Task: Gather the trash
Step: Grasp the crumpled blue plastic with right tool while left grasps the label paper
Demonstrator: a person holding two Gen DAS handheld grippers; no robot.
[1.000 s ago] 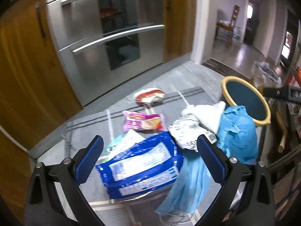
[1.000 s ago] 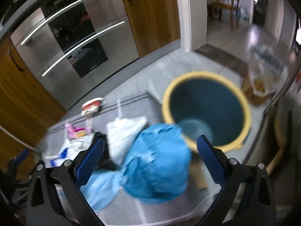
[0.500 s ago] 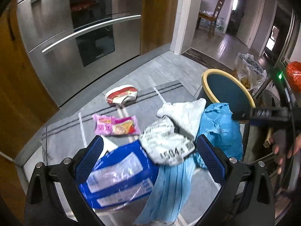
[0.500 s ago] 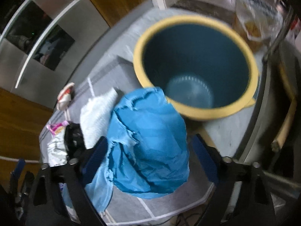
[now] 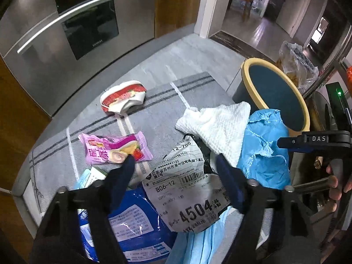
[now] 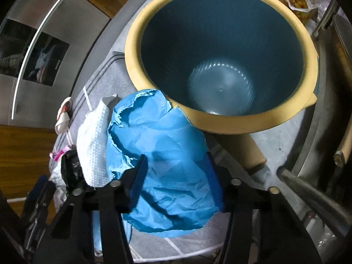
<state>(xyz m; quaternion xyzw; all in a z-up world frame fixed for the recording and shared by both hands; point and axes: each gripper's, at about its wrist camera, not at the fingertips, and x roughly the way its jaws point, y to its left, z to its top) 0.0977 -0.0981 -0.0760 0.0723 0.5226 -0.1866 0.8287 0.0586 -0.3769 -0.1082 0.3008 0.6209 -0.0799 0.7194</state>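
Trash lies on a grey mat (image 5: 158,101). My left gripper (image 5: 173,169) is open, its fingers on either side of a crumpled grey shipping bag (image 5: 187,187) with "4504" printed on it. My right gripper (image 6: 176,173) has its fingers closing against both sides of a crumpled blue paper (image 6: 160,171), also in the left wrist view (image 5: 264,149), just before the blue bin with a yellow rim (image 6: 222,123). A white paper towel (image 5: 217,127) lies between the two pieces.
A pink snack wrapper (image 5: 114,149), a red-and-white bowl (image 5: 123,96), a blue plastic pack (image 5: 132,226) and a light blue mask (image 5: 198,242) lie on the mat. A steel oven front (image 5: 72,33) stands behind. A clear bag (image 5: 297,63) sits beyond the bin.
Both grippers have lowered and their fingers have narrowed: the left around the grey shipping bag, the right around the blue paper. The right view now looks straight into the bin.
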